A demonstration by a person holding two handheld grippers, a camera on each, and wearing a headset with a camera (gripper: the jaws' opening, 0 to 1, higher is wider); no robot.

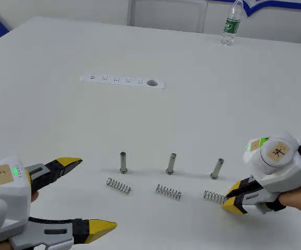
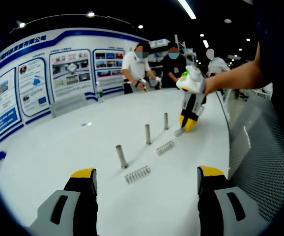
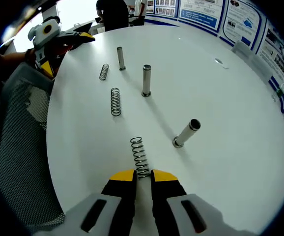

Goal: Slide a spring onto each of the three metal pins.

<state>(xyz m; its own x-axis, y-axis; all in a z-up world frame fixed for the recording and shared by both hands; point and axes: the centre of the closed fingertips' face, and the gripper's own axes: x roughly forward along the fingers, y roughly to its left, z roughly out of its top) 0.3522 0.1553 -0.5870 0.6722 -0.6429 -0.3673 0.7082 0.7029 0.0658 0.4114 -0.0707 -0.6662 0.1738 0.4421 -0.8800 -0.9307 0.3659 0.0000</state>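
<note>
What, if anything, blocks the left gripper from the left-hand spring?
Likely nothing, so probably yes: the left gripper is open, and the left-hand spring lies free on the table right ahead of its jaws, apart from the nearest pin.

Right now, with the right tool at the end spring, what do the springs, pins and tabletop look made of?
Springs: thin coiled wire with a bright grey sheen, probably steel. Pins: metal, dull silver with soft highlights, likely steel or aluminium. Tabletop: smooth white with low sheen, perhaps laminate or painted board; the look leaves it open.
</note>
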